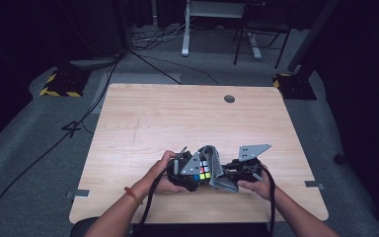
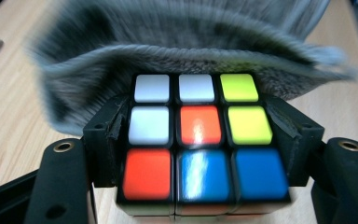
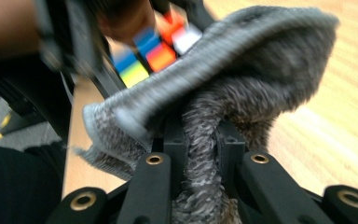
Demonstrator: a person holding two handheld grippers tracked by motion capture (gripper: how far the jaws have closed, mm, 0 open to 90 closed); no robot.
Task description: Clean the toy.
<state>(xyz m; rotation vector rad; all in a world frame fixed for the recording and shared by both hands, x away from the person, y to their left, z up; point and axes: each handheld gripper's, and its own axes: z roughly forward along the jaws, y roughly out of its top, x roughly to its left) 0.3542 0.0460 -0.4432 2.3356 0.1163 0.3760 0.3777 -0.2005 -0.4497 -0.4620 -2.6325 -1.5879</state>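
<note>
Between the pads of the left claw [image 2: 200, 140] sits a puzzle cube [image 2: 200, 140], pinched at its two sides; the face toward the camera shows white, orange, yellow, red and blue stickers on black edges. Just beyond the cube, a grey fuzzy cloth [image 2: 177, 42] arches over its far edge. The right claw [image 3: 200, 140] is pressed together on a twisted fold of that cloth [image 3: 242, 74]. Both sit low over the near edge of the wooden counter [image 1: 153, 113]. The cube's underside is cut off, and motion blur softens the cloth's outline.
</note>
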